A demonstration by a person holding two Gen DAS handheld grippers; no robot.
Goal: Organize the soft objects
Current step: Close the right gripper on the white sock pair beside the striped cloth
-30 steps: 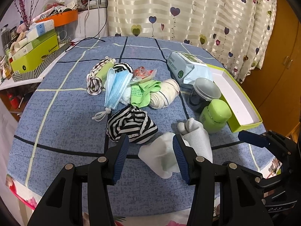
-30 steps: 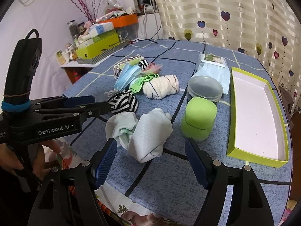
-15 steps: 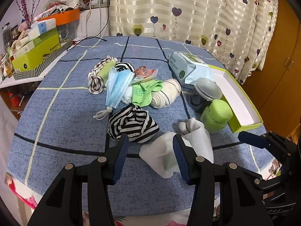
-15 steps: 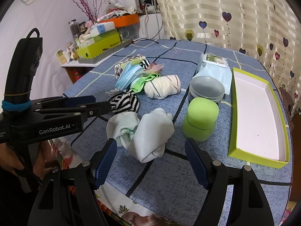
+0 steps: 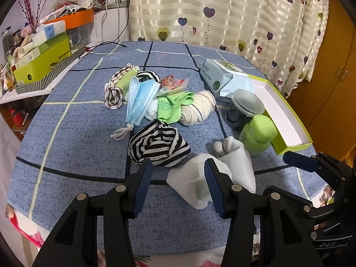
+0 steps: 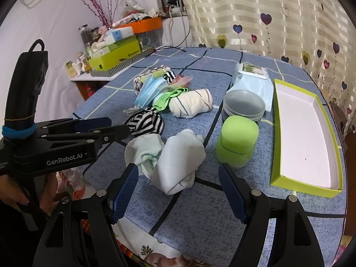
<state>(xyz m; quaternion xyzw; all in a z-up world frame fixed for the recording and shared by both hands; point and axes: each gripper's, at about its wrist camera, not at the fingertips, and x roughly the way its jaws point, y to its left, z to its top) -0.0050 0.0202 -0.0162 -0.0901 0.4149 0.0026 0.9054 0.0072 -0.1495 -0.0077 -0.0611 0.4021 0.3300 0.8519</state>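
Ahead of right gripper (image 6: 178, 191) | white sock bundle (image 6: 178, 158) | untouched

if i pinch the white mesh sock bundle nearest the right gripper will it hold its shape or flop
Probably flop: the white mesh sock bundle looks like loosely knotted thin fabric, so loose ends may droop. It seems light, and its textured weave should grip the open right gripper pads rather than slip.

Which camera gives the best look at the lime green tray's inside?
The right wrist view: the lime green tray lies open beside the right gripper, its whole white floor visible. The left wrist view shows the tray edge-on, partly behind the green jar.
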